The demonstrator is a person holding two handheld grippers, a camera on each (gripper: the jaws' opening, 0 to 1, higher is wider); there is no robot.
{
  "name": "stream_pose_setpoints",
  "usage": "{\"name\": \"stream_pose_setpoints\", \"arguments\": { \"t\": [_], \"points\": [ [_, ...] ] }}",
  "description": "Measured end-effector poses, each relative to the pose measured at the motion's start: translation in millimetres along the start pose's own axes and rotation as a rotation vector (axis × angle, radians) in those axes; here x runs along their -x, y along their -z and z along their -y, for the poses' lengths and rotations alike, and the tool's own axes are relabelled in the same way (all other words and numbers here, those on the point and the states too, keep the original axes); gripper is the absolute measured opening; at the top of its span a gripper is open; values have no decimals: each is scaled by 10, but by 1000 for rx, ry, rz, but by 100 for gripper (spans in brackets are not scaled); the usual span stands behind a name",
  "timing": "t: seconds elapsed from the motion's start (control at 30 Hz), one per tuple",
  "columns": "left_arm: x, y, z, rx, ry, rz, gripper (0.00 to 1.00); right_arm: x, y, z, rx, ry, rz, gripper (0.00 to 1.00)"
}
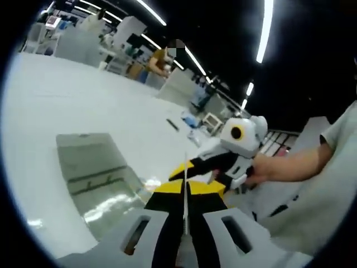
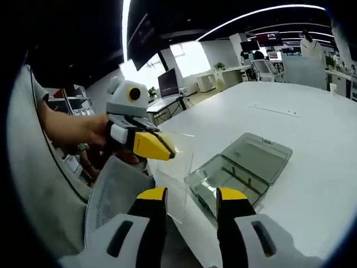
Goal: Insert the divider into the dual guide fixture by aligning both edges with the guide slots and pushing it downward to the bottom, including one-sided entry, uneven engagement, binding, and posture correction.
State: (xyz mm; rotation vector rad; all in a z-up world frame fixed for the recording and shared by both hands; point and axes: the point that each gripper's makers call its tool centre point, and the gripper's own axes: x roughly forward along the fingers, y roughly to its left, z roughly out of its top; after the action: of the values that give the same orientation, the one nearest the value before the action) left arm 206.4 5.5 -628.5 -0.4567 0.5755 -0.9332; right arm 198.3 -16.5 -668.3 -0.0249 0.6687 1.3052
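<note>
My left gripper (image 1: pixel 185 187) is shut on a thin clear divider (image 1: pixel 185 211), which I see edge-on as a pale line between its yellow tips. In the right gripper view, the left gripper (image 2: pixel 159 148) holds the clear divider (image 2: pixel 177 167) upright above the table edge. Below it, my right gripper (image 2: pixel 192 195) stands open, and I cannot tell whether the sheet's lower edge reaches between its jaws. A clear plastic fixture box (image 2: pixel 231 178) lies on the table with its lid (image 2: pixel 262 151) folded back. That box (image 1: pixel 92 167) is left of both grippers, and the right gripper (image 1: pixel 189 167) sits just beyond the left one.
A wide white table (image 1: pixel 67 95) carries the box and a few small items (image 1: pixel 173 124) farther off. A grey mesh chair back (image 2: pixel 114 195) is close on the left. Desks with monitors (image 2: pixel 167 84) and a person (image 1: pixel 159 61) are in the background.
</note>
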Motion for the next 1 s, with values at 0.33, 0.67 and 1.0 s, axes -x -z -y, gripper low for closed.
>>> {"name": "stream_pose_setpoints", "arguments": {
  "t": [0.33,0.67,1.0],
  "points": [
    [-6,9,116,-64,66,-33,0,31,15,-95,-15,-112,-11,26],
    [-1,22,207,-102,130,-47,0,47,35,-176,-35,-208,-16,23],
    [-12,47,262,-125,185,-64,0,19,36,-252,-62,-280,-4,21]
  ]
}}
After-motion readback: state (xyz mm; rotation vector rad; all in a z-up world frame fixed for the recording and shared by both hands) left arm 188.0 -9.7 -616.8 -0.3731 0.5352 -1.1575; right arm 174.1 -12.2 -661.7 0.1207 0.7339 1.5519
